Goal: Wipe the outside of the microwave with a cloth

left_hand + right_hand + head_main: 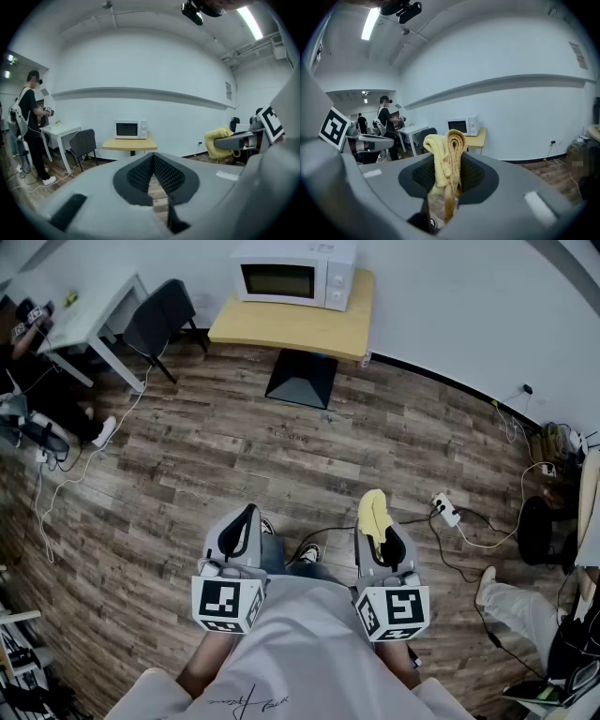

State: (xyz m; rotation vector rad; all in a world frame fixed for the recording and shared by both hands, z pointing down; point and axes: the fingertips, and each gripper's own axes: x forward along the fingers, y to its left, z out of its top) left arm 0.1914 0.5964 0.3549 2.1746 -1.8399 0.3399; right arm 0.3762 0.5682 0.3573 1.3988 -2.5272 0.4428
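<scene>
In the right grey hand-held gripper (380, 538), clamped tight between the jaws: a folded yellow terry cloth (446, 154). In the left grey gripper (153, 157), jaws pressed together, nothing. Well ahead across the wood-plank floor (234, 446), on a pale wooden table (300, 329) against the white wall (450, 296): the white boxy microwave (293, 275), door shut, untouched.

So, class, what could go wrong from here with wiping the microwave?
The cloth sits bunched in the right hand-held gripper with a loose tail, so it may slip during wiping. A cable and power strip lie on the floor near the feet: a possible trip on the walk to the microwave.
</scene>
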